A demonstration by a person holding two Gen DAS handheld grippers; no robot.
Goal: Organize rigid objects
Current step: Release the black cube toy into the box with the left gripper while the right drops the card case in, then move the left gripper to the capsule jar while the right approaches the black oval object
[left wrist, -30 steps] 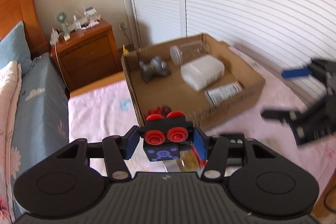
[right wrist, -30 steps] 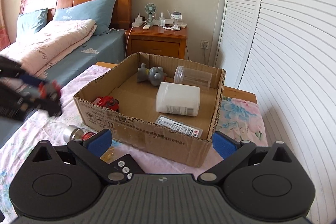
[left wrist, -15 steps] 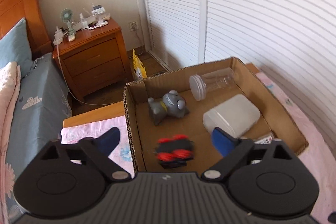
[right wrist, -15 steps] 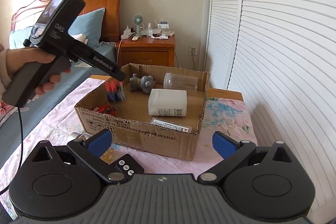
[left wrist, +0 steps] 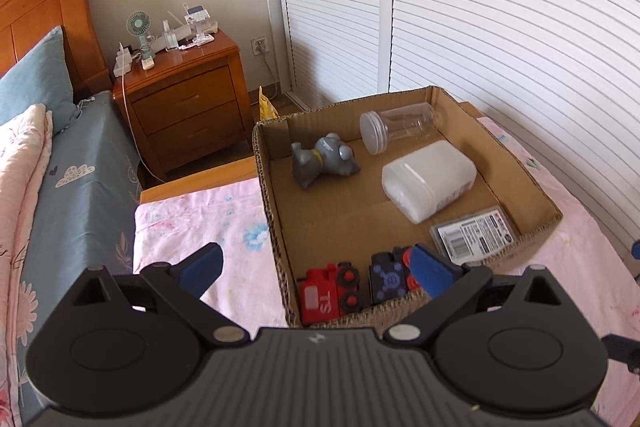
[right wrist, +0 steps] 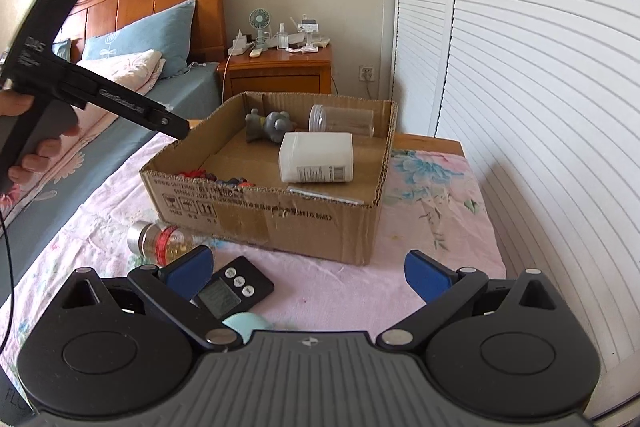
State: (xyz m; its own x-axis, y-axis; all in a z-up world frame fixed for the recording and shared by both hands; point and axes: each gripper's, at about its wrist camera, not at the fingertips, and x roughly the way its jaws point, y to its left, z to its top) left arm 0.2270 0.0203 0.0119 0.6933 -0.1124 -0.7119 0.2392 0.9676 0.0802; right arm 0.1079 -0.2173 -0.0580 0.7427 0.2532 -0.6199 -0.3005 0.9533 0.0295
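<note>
My left gripper (left wrist: 316, 265) hovers over the near left corner of the cardboard box (left wrist: 536, 187), its jaws opening with nothing pressed between them. Below it, inside the box, a black toy block with red wheels (left wrist: 390, 277) lies beside a red toy train (left wrist: 324, 293). The box also holds a grey toy animal (left wrist: 324, 161), a clear jar (left wrist: 396, 129), a white container (left wrist: 430, 179) and a flat card packet (left wrist: 474, 235). My right gripper (right wrist: 308, 269) stands open and empty in front of the box (right wrist: 272, 223). Near its left finger lie a glass bottle (right wrist: 160, 241), a black timer (right wrist: 230, 287) and a pale blue round thing (right wrist: 246, 323).
The box sits on a pink flowered cloth (right wrist: 432, 195). A bed with blue pillows (right wrist: 140, 39) runs along the left, a wooden nightstand (left wrist: 188, 103) stands behind, and white louvered doors (left wrist: 500, 7) close off the right. A hand (right wrist: 36, 151) holds the left gripper's handle.
The left gripper carried the black red-wheeled toy over the box and opened; the toy dropped and now lies beside the red train. The right gripper drifted nearer the timer, staying open.
</note>
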